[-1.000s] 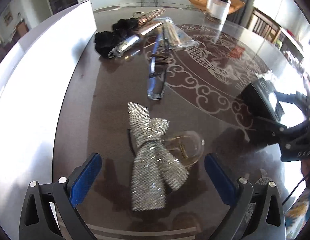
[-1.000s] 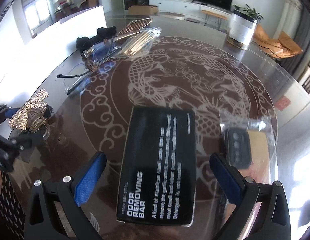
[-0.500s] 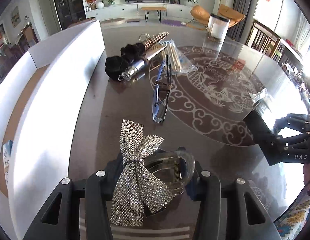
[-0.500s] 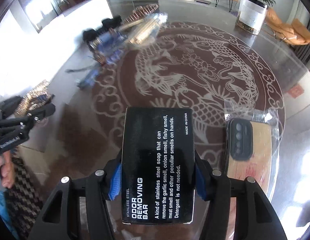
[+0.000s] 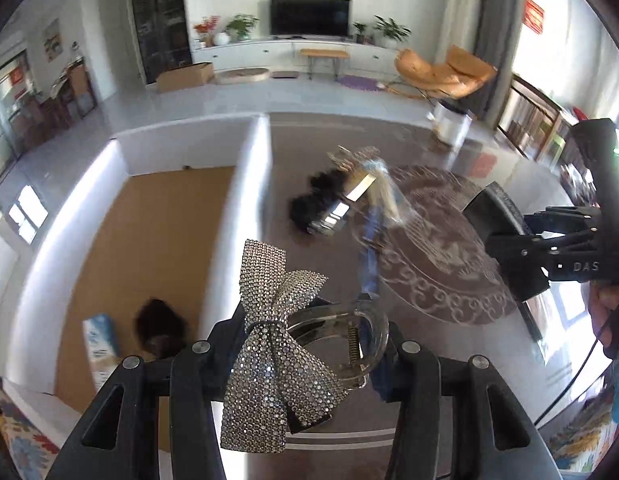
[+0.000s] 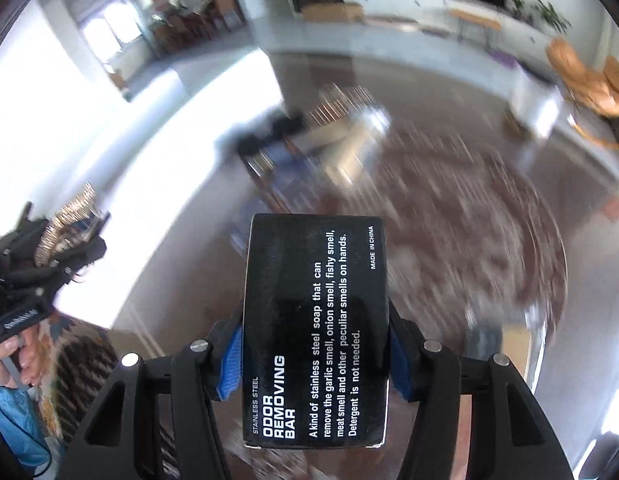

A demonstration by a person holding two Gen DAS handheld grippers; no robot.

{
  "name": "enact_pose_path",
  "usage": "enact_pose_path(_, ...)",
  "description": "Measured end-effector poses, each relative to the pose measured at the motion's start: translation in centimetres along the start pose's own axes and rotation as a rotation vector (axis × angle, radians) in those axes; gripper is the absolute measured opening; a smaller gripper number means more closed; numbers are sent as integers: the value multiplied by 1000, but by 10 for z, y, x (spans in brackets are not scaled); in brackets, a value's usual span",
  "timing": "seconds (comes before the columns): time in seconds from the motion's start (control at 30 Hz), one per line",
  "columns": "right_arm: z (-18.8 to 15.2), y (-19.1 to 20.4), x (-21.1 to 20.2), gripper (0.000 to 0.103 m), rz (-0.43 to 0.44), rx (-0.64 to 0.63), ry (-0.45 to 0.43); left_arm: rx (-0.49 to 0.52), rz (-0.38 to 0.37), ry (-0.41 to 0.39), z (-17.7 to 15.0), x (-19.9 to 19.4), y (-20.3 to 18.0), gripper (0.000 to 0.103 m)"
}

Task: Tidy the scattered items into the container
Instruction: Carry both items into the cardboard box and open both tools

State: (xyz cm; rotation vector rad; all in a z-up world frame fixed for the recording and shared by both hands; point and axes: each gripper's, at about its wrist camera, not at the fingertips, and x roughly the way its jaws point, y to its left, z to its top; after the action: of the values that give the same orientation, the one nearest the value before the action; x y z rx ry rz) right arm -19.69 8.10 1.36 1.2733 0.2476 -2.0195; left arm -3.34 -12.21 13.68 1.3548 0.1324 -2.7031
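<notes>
My left gripper (image 5: pixel 309 340) is shut on a hair clip, a rhinestone bow (image 5: pixel 269 320) on a clear claw (image 5: pixel 349 344), and holds it above the glass table near the container's wall. The container (image 5: pixel 253 184) is a white-walled box with a brown floor, to the left. My right gripper (image 6: pixel 315 360) is shut on a black "odor removing bar" box (image 6: pixel 315 300), its blue pads (image 6: pixel 231 360) pressing both long sides. That box (image 5: pixel 497 216) also shows at the right of the left wrist view.
A dark furry item (image 5: pixel 161 328) and a pale blue pack (image 5: pixel 97 344) lie in the container. On the table: a black fluffy piece (image 5: pixel 309 200), a silver tube (image 5: pixel 333 216), blue glasses (image 5: pixel 369 248), a bagged phone case (image 6: pixel 485 336), a white canister (image 5: pixel 449 124).
Both grippers went from open to shut, the left on the bow clip and the right on the black box. Both then rose off the table, and the container's inside came into view.
</notes>
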Motion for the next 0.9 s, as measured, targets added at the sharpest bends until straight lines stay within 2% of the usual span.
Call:
enact_pose_path(0.17, 68, 84, 3, 59, 115, -106, -74, -120, 104, 8, 16, -13, 88, 49)
enact_pose_path(0.33, 118, 186, 36, 59, 217, -234, -129, -229, 187, 58, 9, -7, 164, 49)
enact_pose_path(0.4, 132, 222, 65, 59, 214, -296, -115, -258, 202, 87, 3, 2, 181, 49)
enact_pose_path(0.47, 141, 247, 97, 59, 172, -351, -90, -290, 206, 115, -5, 14, 194, 49)
enact_pose_path(0.6, 139, 267, 152, 59, 93, -395, -15, -313, 222, 180, -18, 36, 210, 49)
enact_pose_path(0.7, 139, 263, 179, 59, 69, -368, 19, -315, 229, 230, -26, 52, 216, 49)
enact_pose_path(0.77, 140, 258, 189, 59, 69, -333, 27, -312, 238, 253, -28, 60, 216, 49)
enact_pose_path(0.83, 140, 253, 194, 60, 110, -320, 45, -313, 286, 266, -29, 65, 215, 51)
enact_pose_path(0.87, 139, 252, 196, 62, 126, -316, 52, -313, 314, 267, -29, 67, 215, 54)
enact_pose_path(0.9, 139, 250, 197, 74, 134, -309, 60, -317, 349, 259, -29, 66, 215, 68)
